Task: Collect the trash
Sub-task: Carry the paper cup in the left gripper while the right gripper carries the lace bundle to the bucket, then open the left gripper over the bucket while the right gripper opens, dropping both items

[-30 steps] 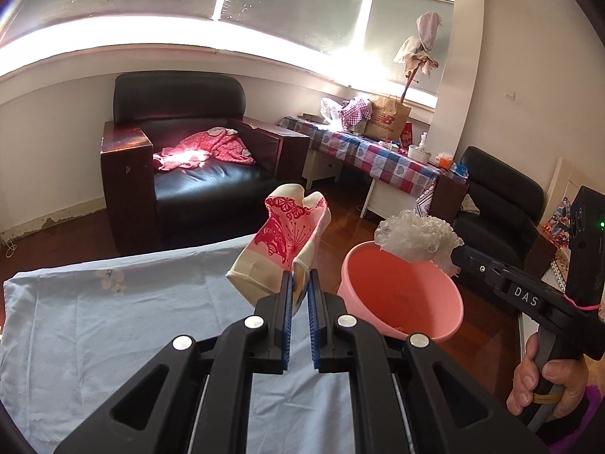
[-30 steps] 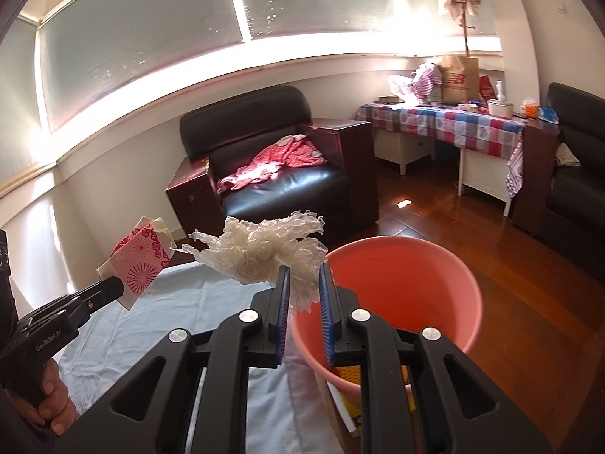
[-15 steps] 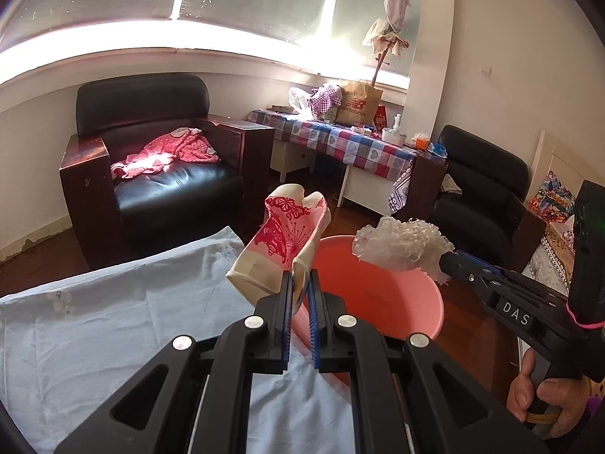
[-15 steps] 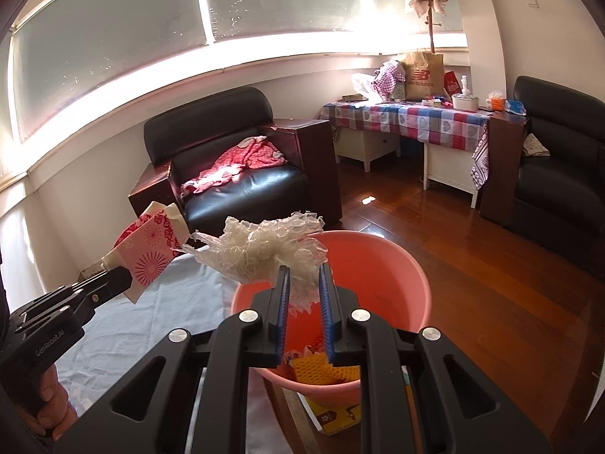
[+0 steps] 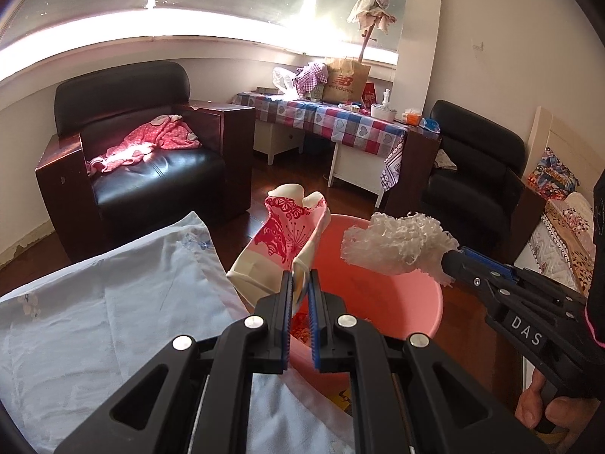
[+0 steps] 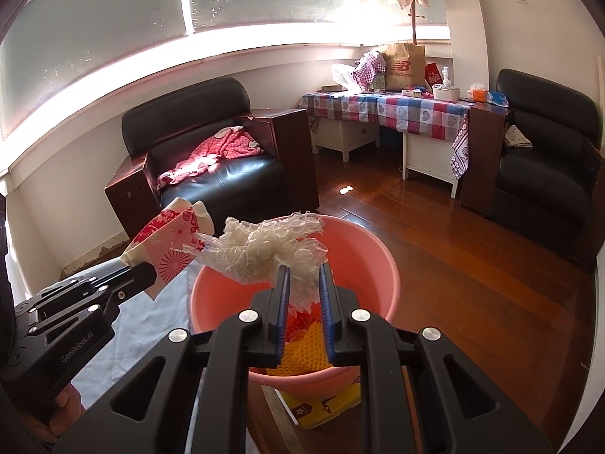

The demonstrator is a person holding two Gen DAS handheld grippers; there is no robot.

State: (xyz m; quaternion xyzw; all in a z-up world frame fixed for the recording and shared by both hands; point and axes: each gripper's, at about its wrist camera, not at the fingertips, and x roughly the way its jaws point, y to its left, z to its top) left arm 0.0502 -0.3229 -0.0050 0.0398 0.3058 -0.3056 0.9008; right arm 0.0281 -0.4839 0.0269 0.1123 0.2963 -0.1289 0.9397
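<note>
both grippers hold trash over the pink bucket

left gripper (image 5: 300,295) has its blue-padded jaws pressed nearly together, pinching the lower edge of a crushed paper cup (image 5: 281,244) printed with red and pink flowers. the cup sticks up and away from the fingertips, tilted, its open cream rim at the far end. in the left wrist view the cup hangs at the near left rim of the pink bucket (image 5: 431,299), just past the edge of the pale blue cloth (image 5: 113,302) that covers the table.

right gripper (image 6: 304,276) has its jaws a little apart, closed on a crumpled wad of clear plastic wrap (image 6: 264,247). the wad bulges out beyond the fingertips and to their left, and a thin tail of it hangs down between the pads. in the right wrist view the wad sits above the near rim of the bucket, with the paper cup just beside it on the left; whether the two touch i cannot tell.

inside the bucket lie a yellow mesh piece (image 6: 302,352) and some red printed scrap (image 6: 302,317). under the bucket's near side a yellow box (image 6: 321,403) shows. a hand (image 5: 540,412) grips the right tool's handle at the lower right of the left wrist view.
</note>
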